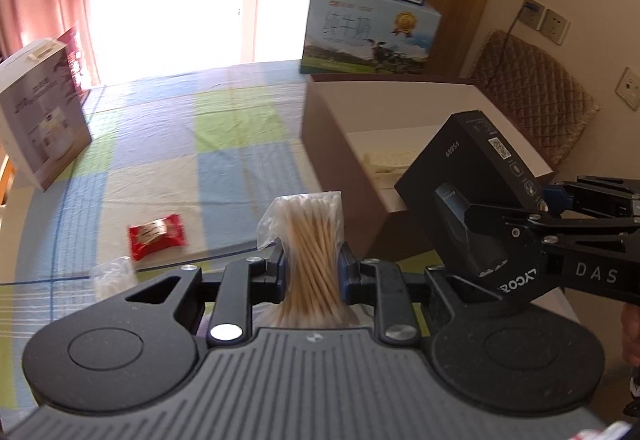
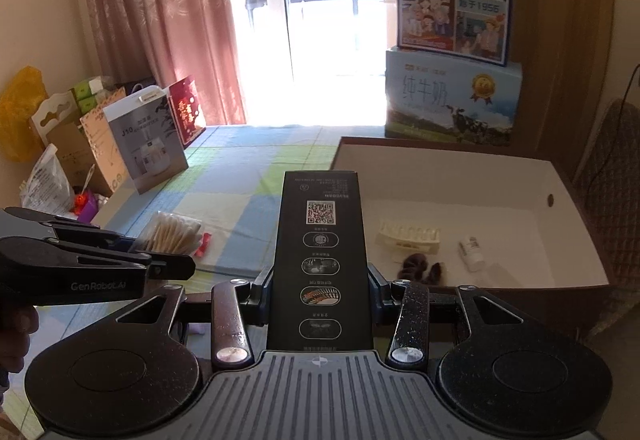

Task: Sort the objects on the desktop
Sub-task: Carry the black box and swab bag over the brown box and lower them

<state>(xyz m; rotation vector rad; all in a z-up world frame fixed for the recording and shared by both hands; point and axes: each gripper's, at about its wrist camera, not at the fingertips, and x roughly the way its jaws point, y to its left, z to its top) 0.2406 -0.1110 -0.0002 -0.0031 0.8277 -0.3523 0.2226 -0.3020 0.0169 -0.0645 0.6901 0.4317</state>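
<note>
Left tool grips a cotton swab bag; right tool grips a black carton. Three items already lie in the open box at right; a red packet at lower left waits on the table.

Window backlight blown out; foreground dim; fisheye bends, darkens edges.

"DAS" is read on the right gripper, "GenRobot.AI" on the left gripper, "纯牛奶" on the far milk cartons, "J10" on the white box.
</note>
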